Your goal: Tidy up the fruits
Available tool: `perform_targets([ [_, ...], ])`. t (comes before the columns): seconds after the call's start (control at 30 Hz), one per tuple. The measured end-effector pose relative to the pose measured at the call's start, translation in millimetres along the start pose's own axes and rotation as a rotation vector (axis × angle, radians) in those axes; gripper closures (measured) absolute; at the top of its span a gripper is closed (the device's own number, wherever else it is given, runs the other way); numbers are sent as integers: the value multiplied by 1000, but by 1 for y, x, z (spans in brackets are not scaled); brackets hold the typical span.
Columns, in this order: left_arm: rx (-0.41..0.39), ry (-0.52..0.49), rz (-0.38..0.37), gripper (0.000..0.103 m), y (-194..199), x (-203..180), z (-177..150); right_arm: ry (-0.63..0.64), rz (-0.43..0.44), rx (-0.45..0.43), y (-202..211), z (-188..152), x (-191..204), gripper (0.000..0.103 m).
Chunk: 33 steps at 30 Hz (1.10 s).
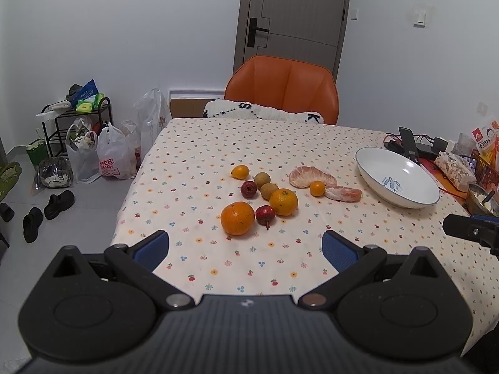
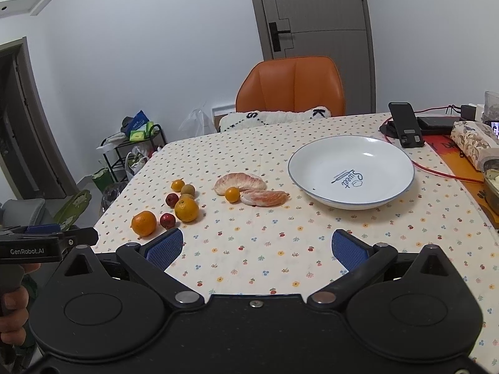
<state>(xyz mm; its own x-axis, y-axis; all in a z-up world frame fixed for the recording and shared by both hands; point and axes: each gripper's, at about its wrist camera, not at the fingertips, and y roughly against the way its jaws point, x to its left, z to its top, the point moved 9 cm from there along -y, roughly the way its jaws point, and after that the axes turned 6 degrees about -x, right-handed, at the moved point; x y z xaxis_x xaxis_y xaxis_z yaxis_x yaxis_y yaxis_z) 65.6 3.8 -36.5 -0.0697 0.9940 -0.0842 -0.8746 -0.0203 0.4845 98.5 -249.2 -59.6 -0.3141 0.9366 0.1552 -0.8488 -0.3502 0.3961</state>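
Loose fruit lies mid-table: a large orange (image 1: 237, 218) (image 2: 143, 223), a second orange (image 1: 283, 202) (image 2: 186, 209), two dark red fruits (image 1: 265, 214) (image 1: 248, 189), brown longans (image 1: 262, 180), small kumquats (image 1: 239, 171) (image 1: 317, 188), and peeled pomelo segments (image 1: 312, 177) (image 2: 240, 183). An empty white bowl (image 1: 397, 181) (image 2: 351, 171) stands to the right of them. My left gripper (image 1: 245, 252) hovers open just short of the large orange. My right gripper (image 2: 257, 249) is open over bare cloth, in front of the bowl. Neither holds anything.
An orange chair (image 1: 282, 90) with a white cushion stands at the table's far edge. A phone stand (image 2: 405, 127), cables, a snack packet and a metal bowl (image 1: 482, 199) crowd the right side. Bags, a rack and shoes sit on the floor at left (image 1: 78, 155).
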Motion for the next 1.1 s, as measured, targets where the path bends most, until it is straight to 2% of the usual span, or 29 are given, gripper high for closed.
perform_targets([
  [0.7,-8,-12,-12,0,-2,-7,1,-3,3,-1,-2,2,-2,0],
  [1.1,-5,-8,1,0,-18,-4,5,-11,15,16,-21,1,-7,0],
])
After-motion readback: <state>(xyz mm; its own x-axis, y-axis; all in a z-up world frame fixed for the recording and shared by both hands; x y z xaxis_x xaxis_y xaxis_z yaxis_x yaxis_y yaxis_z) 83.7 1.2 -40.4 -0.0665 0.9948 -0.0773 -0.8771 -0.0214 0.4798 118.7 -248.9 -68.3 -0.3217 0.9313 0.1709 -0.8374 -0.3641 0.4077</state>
